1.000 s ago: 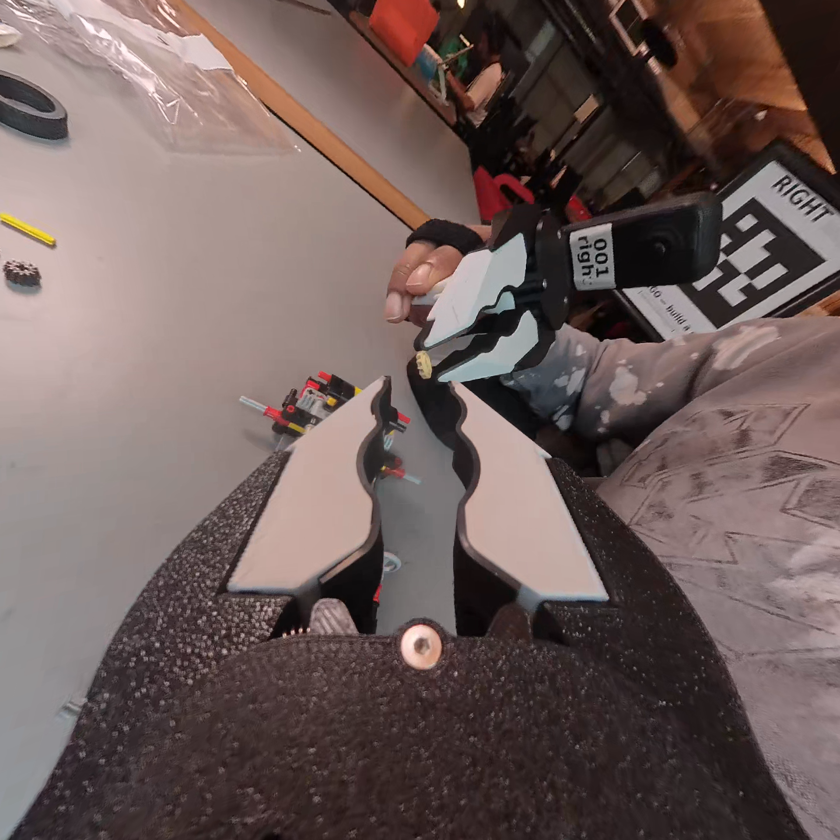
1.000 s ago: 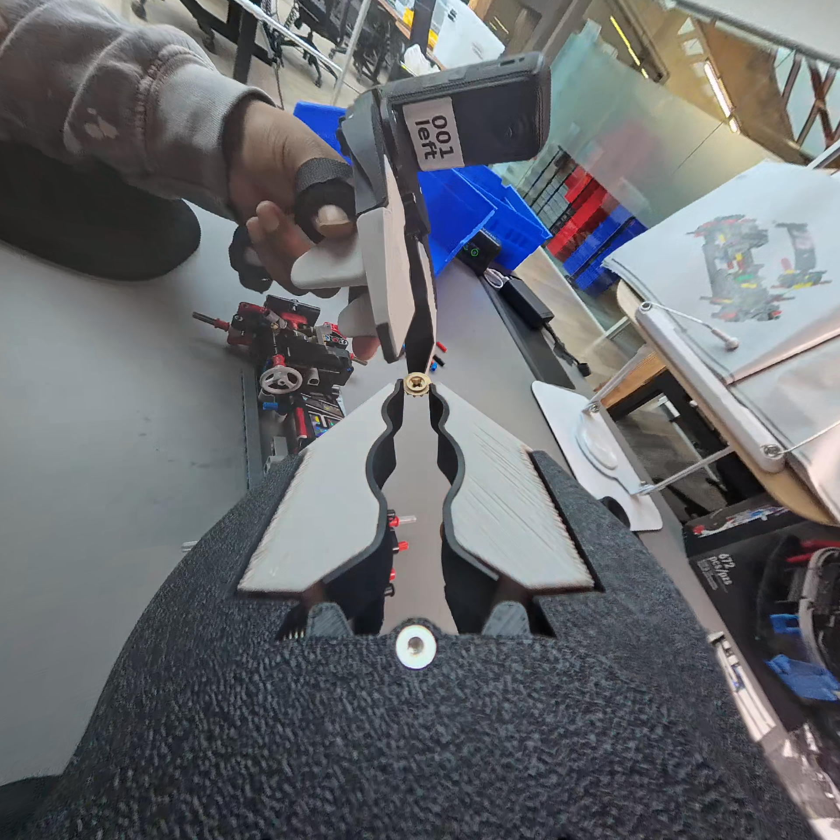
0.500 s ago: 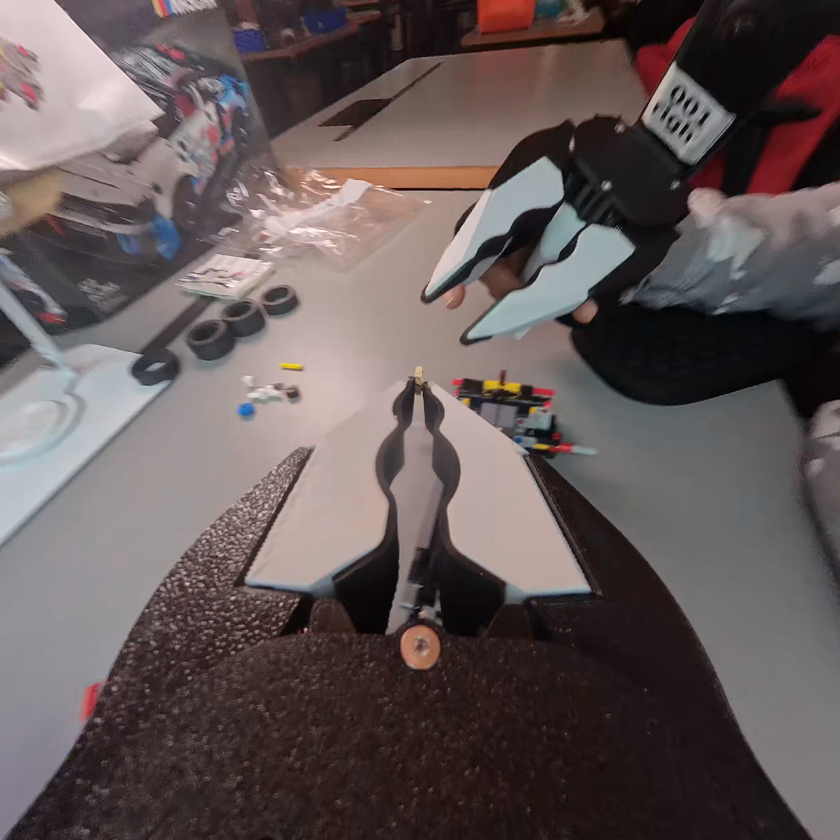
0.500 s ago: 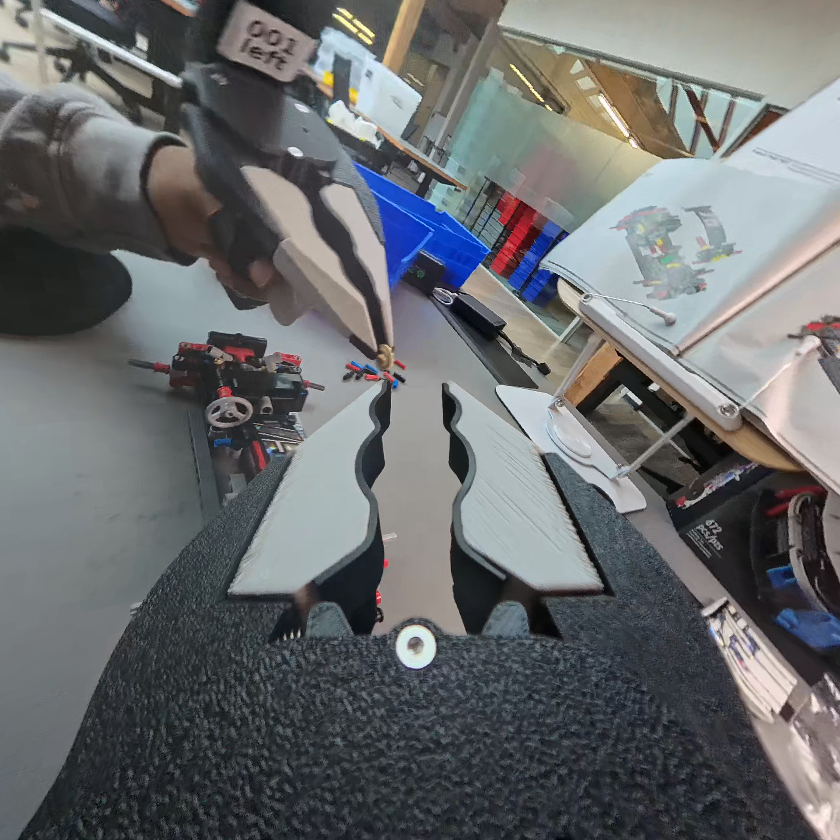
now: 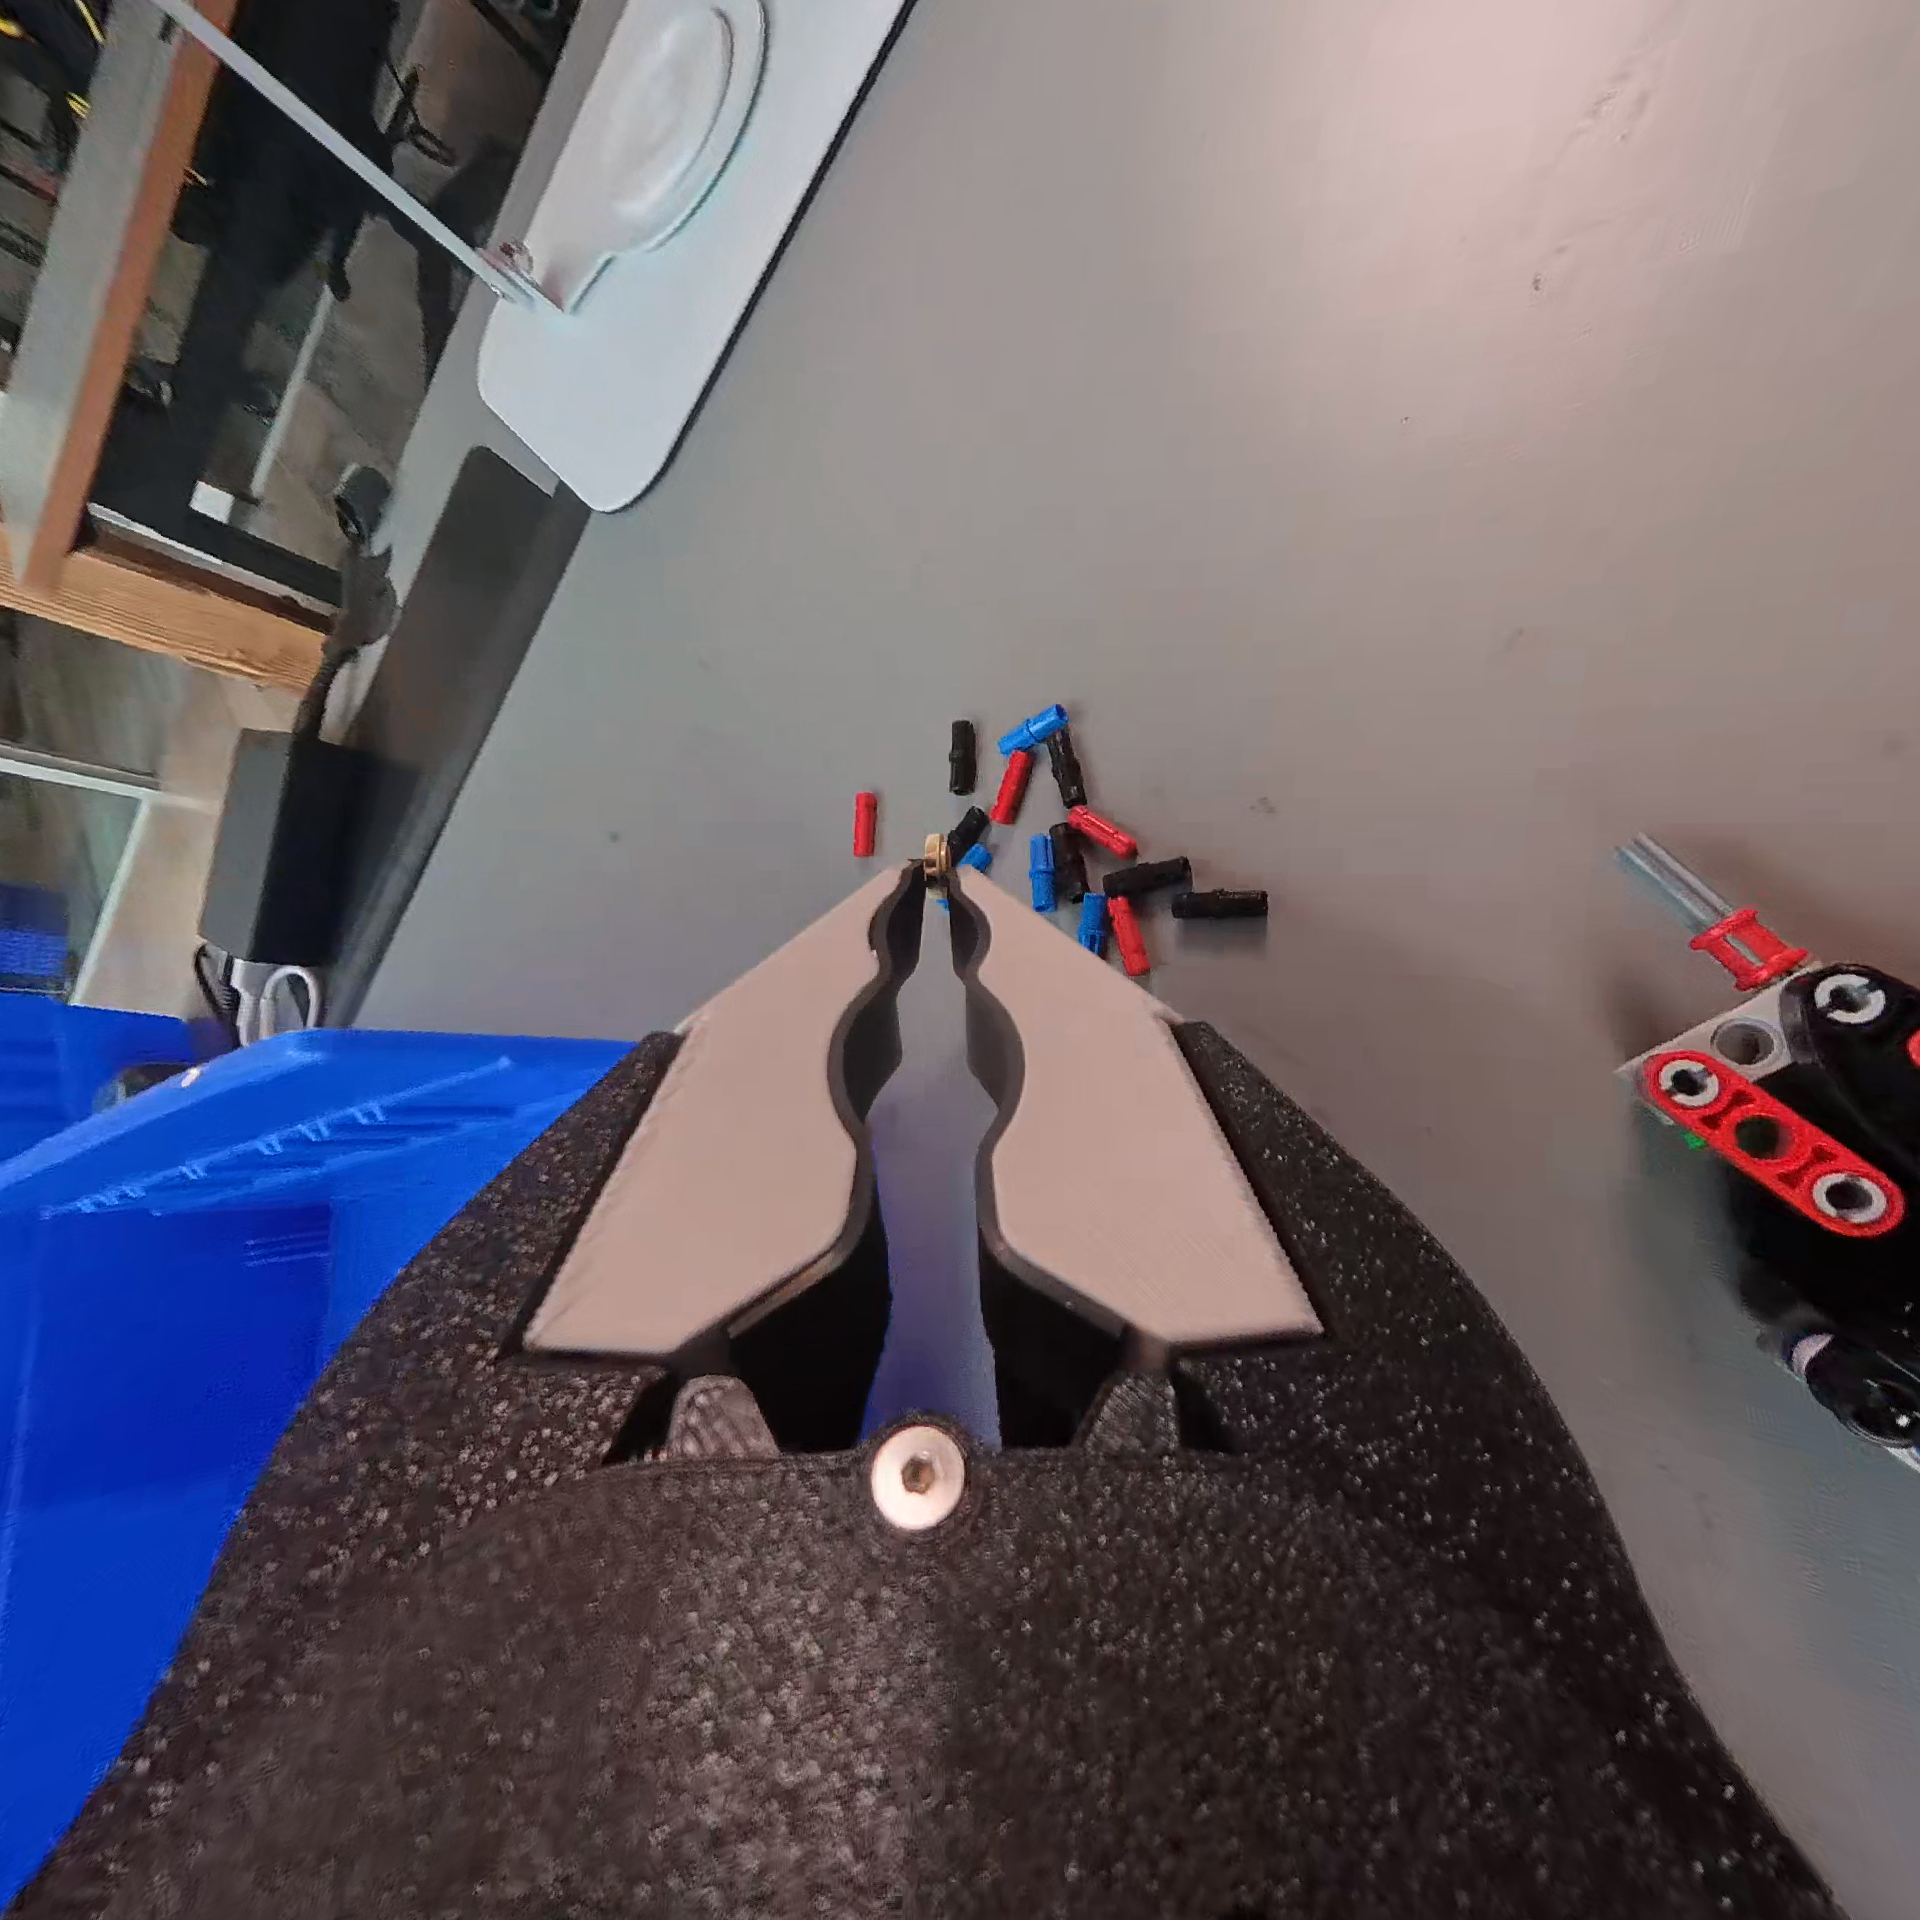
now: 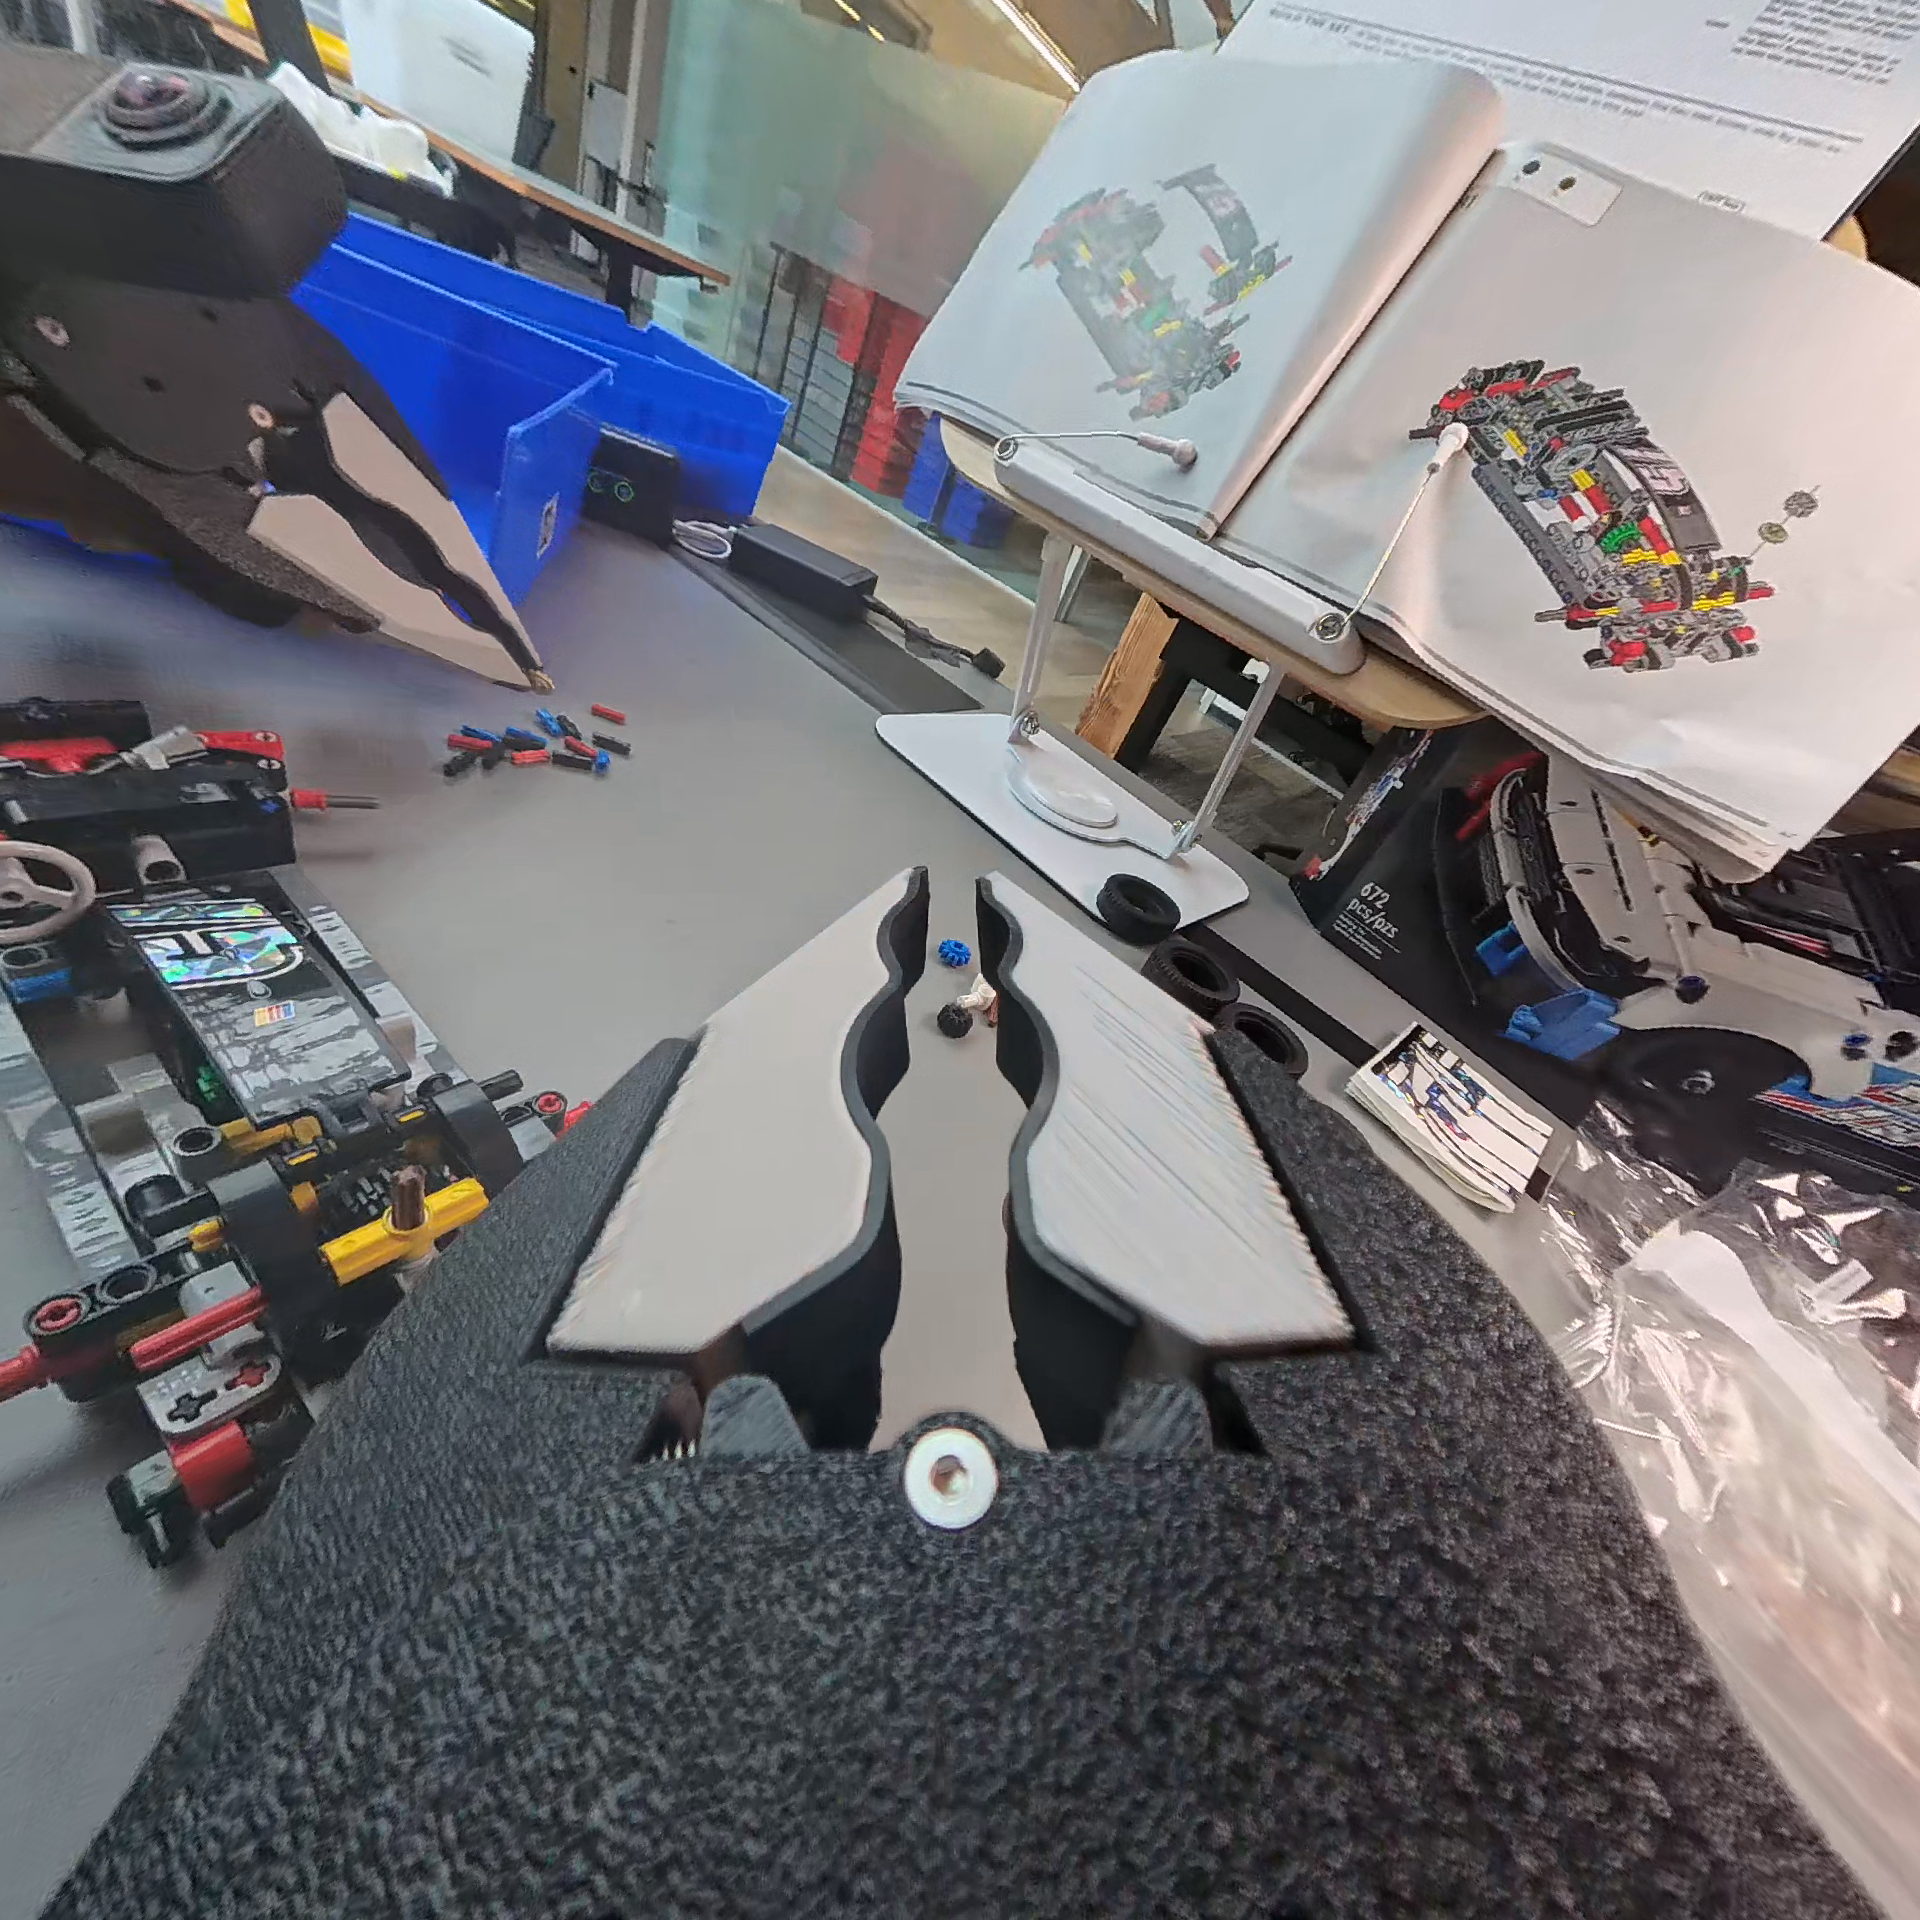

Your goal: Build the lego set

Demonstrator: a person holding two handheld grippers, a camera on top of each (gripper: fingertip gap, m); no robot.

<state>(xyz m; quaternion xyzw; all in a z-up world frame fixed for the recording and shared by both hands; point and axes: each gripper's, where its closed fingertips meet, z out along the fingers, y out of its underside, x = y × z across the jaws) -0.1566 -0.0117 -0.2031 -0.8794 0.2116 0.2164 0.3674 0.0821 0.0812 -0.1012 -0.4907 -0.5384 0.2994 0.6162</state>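
Note:
My left gripper [image 5: 937,868] is shut on a small tan ring piece [image 5: 935,854] at its fingertips, just above a pile of red, blue and black pins [image 5: 1081,842] on the grey table. The right wrist view shows it at the upper left [image 6: 532,677], over the same pins [image 6: 540,743]. My right gripper [image 6: 951,885] is empty, its jaws a narrow gap apart, low over a small blue gear [image 6: 953,949] and a black gear [image 6: 954,1018]. The part-built lego car chassis [image 6: 208,997] lies to its left and shows at the right edge of the left wrist view [image 5: 1808,1132].
An open instruction book [image 6: 1455,395] sits on a white stand [image 6: 1039,800]. Three black tyres [image 6: 1190,971] lie by the stand base. The set's box [image 6: 1538,935], a sticker sheet [image 6: 1444,1112] and clear bags [image 6: 1766,1403] are to the right. Blue bins [image 6: 499,343] stand at the back left.
The tan ring piece passed from my right gripper to my left. The left then swung down over the pin pile. The right drew away toward the gears and its jaws narrowed.

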